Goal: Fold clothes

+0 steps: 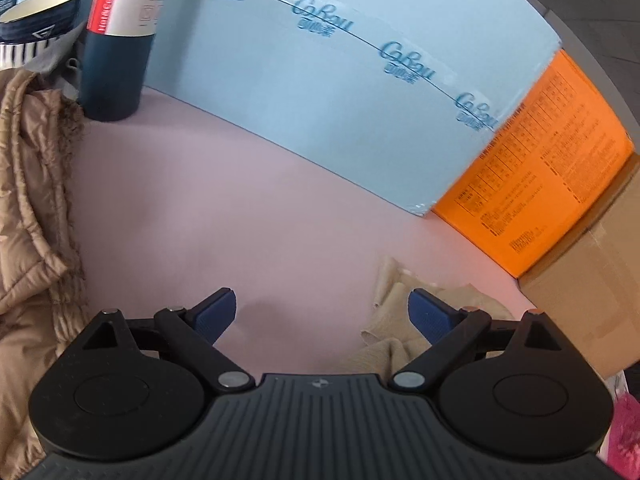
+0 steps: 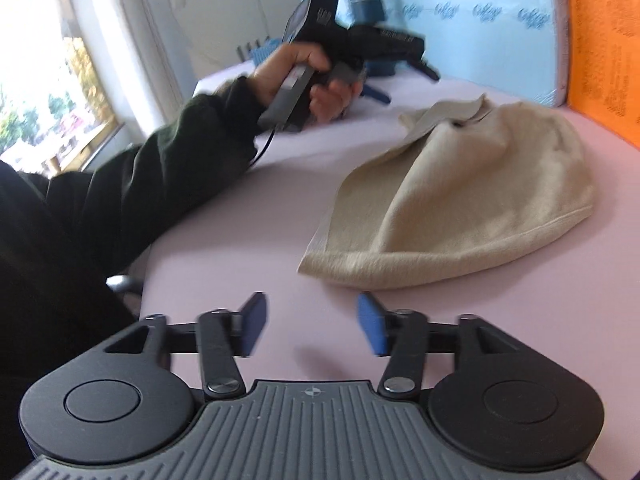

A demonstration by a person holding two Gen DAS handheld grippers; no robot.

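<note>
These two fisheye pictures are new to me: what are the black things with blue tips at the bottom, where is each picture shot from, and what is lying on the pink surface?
There is no robot here. A person holds a two-finger tool in each hand, with a camera on each looking forward along its fingers.

The left wrist view shows the left hand-held gripper: black arms, blue pads, standing open over the pink tabletop with nothing between them. A crumpled beige knit garment lies beside its right pad, and a brown quilted jacket is heaped on the left. Behind stand a dark blue cylindrical bottle, a light blue box and an orange box.

The right wrist view shows the right hand-held gripper, also open and empty. Ahead lies the same beige garment, and further back the person's left hand grips the other tool.
</note>
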